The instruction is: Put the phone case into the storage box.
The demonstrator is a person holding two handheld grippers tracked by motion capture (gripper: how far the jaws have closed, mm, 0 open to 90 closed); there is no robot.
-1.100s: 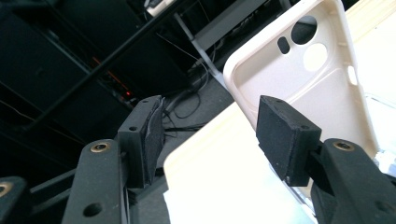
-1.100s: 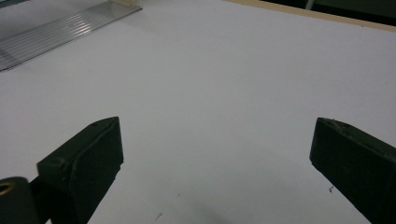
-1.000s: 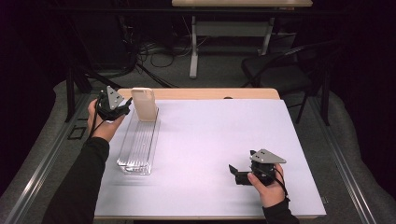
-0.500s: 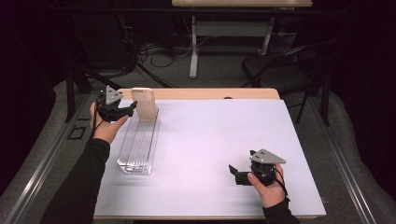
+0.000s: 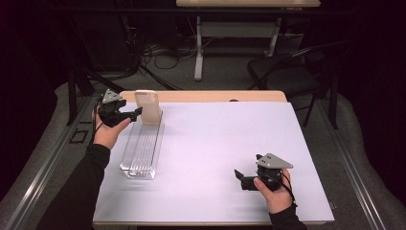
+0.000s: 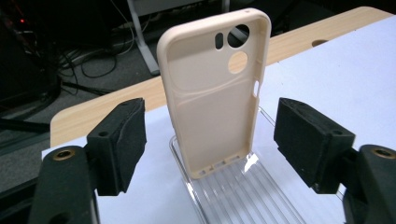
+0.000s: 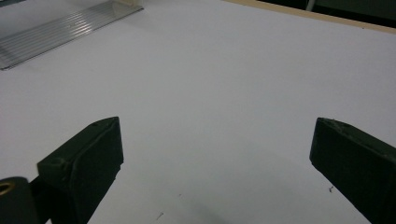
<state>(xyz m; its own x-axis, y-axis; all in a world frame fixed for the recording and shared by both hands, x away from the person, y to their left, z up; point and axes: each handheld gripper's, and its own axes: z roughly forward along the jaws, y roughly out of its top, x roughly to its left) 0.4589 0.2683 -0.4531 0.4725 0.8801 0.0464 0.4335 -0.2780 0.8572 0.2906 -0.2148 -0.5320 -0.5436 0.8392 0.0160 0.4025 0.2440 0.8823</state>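
Beige phone case (image 6: 215,88) stands free between left gripper's (image 6: 210,144) just-opening jaws; cutouts visible.

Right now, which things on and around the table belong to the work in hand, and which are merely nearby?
In use:
- beige phone case, upright in the rack's far end
- clear ribbed plastic rack
- left tool, jaws just opened off the case

Merely nearby:
- right tool, open over the bare white tabletop
- black chair
- floor cables
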